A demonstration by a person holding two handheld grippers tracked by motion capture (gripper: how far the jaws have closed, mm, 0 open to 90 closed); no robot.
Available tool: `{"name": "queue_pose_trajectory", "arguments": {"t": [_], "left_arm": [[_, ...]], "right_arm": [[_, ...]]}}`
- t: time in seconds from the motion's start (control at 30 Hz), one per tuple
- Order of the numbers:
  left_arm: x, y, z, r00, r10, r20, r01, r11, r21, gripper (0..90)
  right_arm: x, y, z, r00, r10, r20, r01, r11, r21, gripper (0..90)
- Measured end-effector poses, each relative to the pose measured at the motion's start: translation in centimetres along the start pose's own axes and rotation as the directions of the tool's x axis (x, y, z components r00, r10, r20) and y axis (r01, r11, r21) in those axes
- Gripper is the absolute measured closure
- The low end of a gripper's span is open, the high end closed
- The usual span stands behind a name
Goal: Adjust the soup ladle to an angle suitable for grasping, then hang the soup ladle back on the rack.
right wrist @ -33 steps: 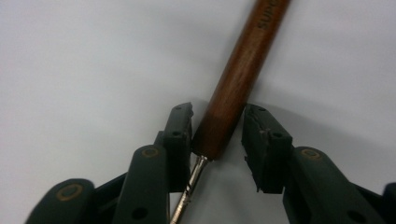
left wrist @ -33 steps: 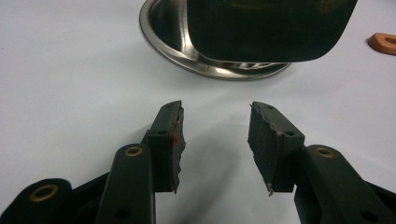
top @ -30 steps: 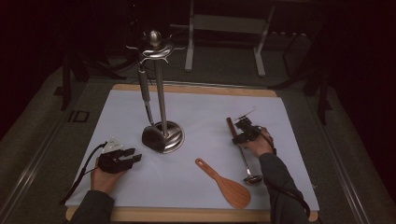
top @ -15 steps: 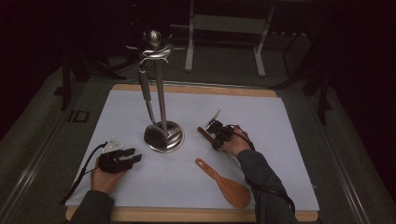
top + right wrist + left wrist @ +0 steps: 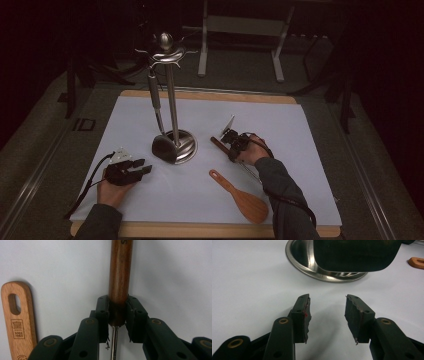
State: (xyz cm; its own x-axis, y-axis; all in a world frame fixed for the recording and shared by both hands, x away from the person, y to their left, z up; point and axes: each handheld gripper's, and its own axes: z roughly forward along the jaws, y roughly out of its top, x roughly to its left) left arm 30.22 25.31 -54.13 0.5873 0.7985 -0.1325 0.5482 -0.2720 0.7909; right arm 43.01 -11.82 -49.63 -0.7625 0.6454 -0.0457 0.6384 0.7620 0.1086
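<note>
**Right gripper view: jaws clamped on a wooden-handled utensil**

Right gripper view shows the right gripper with its jaws pinching the dark wooden handle of a utensil, right at the end where a thin metal shank leaves the wood. The handle runs away from the jaws over the white tabletop; its working end is out of sight, so the kind of utensil cannot be told. In the high view the same gripper sits just right of the stand, the handle pointing toward the stand's base.

The handle looks stiff and smooth, likely a little slippery when gripped on round wood, and the long metal part should make it tail-heavy. A hold near the wood-to-metal joint, as here, seems sound, though it may swing about the jaws.

Nearby, a light wooden rice paddle lies on the near side, close to the right forearm. The steel utensil stand rises at centre with one utensil hanging already; its hooks and pole are what an incoming handle could strike. The left gripper rests at the near left, jaws spread and empty, facing the stand's base.
</note>
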Motion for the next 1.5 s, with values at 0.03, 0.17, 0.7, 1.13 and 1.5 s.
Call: {"name": "queue_pose_trajectory", "arguments": {"t": [0.03,0.17,0.7,1.13,1.5], "left_arm": [[0.0,0.0,0.0,1.0000,0.000,0.000,0.000,1.0000,0.000,55.7],[0.0,0.0,0.0,1.0000,0.000,-0.001,0.000,1.0000,0.002,55.7],[0.0,0.0,0.0,1.0000,0.001,-0.002,-0.001,1.0000,0.001,55.7],[0.0,0.0,0.0,1.0000,0.003,-0.002,-0.003,1.0000,0.002,55.6],[0.0,0.0,0.0,1.0000,0.003,-0.002,-0.003,1.0000,0.002,55.6]], "right_arm": [[0.0,0.0,0.0,1.0000,0.002,-0.003,-0.002,1.000,-0.001,74.1],[0.0,-0.2,0.0,1.0000,0.004,-0.003,-0.004,1.000,-0.013,74.1],[0.6,-0.9,-3.0,0.9979,-0.036,-0.055,0.023,0.973,-0.229,74.2],[0.6,-2.3,-6.1,0.9806,-0.160,-0.113,0.077,0.844,-0.531,74.2],[0.9,-3.3,-7.8,0.9706,-0.211,-0.116,0.064,0.689,-0.721,74.2]]}}
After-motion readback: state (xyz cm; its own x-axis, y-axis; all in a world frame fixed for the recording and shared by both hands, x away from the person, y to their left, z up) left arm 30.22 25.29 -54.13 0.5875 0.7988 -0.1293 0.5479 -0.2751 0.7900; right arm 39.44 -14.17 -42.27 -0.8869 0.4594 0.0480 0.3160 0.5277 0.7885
